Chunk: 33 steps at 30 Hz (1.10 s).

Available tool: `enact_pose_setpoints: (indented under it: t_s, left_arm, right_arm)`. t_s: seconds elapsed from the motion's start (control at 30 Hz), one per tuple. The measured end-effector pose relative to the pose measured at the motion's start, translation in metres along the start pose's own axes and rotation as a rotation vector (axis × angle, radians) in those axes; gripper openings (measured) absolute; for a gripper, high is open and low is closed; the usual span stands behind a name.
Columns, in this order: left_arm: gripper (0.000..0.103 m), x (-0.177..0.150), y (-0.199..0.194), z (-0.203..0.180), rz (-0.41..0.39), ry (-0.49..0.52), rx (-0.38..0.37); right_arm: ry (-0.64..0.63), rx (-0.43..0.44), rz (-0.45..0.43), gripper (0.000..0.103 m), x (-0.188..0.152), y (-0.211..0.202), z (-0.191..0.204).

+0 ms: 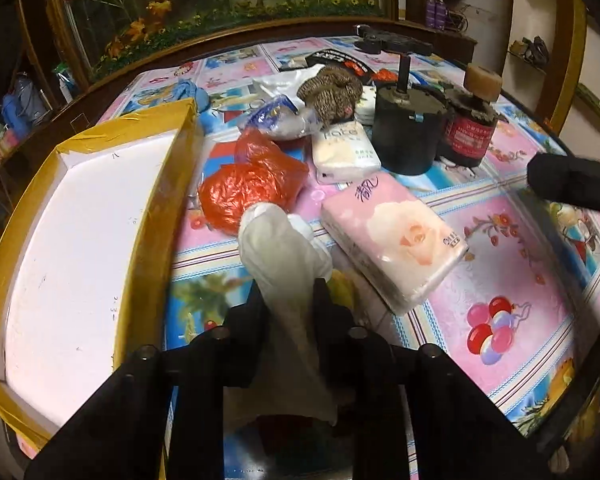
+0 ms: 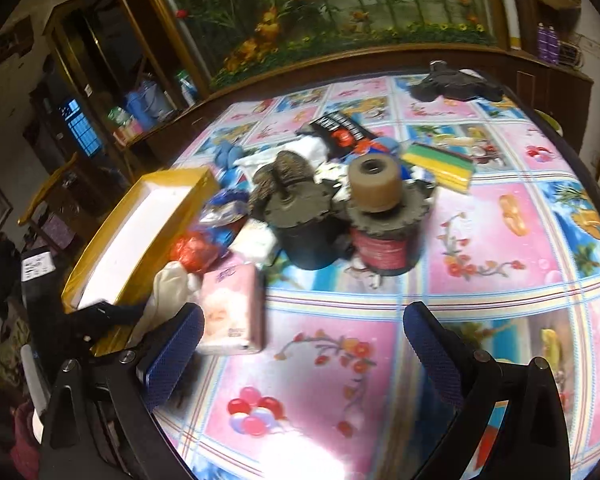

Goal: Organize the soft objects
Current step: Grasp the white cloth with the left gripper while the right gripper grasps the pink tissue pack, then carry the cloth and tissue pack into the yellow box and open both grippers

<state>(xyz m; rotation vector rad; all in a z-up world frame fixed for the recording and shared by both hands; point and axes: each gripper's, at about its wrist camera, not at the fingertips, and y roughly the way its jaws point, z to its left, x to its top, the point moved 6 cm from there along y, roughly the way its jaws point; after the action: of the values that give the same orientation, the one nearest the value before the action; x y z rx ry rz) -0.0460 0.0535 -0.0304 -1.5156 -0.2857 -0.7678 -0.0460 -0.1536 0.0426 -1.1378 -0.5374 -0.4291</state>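
My left gripper (image 1: 290,292) is shut on a limp white cloth (image 1: 280,248), which hangs between its black fingers just right of the yellow-taped white box (image 1: 80,240). A red plastic bag (image 1: 252,184) lies behind the cloth. To the right of the cloth is a pink tissue pack (image 1: 396,236), with a white tissue pack (image 1: 344,152) and a brown knitted piece (image 1: 332,96) further back. My right gripper (image 2: 304,332) stands open above the tablecloth with nothing between its blue pads (image 2: 172,352). The pink tissue pack (image 2: 232,308) lies just beyond its left finger.
Two black motor-like cylinders (image 1: 408,136) (image 1: 468,132) stand mid-table behind the packs. A yellow-green sponge (image 2: 440,164) and a black packet (image 2: 340,128) lie further back. The patterned tablecloth (image 2: 500,240) covers a round table, and a framed flower picture stands behind it.
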Motion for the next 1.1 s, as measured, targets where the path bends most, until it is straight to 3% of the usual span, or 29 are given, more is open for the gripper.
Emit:
enact_pose_setpoints:
  t_s: [0.27,0.5,0.63,0.73,0.83,0.87,1.0,1.1]
  left_arm:
    - [0.016,-0.012,-0.042,0.031,-0.058,-0.173,-0.118]
    - [0.016,-0.020,-0.076,0.050,-0.137,-0.227,-0.178]
    - [0.016,-0.023,-0.083,0.052,-0.149,-0.230,-0.192]
    - [0.016,-0.022,-0.084,0.050,-0.153,-0.231,-0.197]
    - [0.016,-0.023,-0.087,0.047,-0.157,-0.228,-0.200]
    - [0.016,-0.023,-0.089,0.047,-0.158,-0.229,-0.200]
    - [0.016,-0.021,-0.104,0.051,-0.185,-0.233,-0.211]
    - [0.016,-0.012,-0.129,0.058,-0.223,-0.245,-0.247]
  right_arm:
    - [-0.042,-0.023,0.120,0.101,-0.001,0.047,0.023]
    - [-0.060,-0.036,0.212,0.100,-0.003,0.091,0.051]
    - [-0.100,-0.093,0.214,0.097,-0.001,0.106,0.062]
    - [-0.116,-0.132,0.211,0.085,0.002,0.115,0.070]
    - [-0.157,-0.179,0.194,0.064,0.007,0.123,0.078]
    - [-0.177,-0.197,0.185,0.052,0.004,0.118,0.081]
    - [-0.128,-0.129,0.169,0.050,0.002,0.107,0.081]
    - [-0.108,-0.064,0.115,0.050,0.008,0.076,0.082]
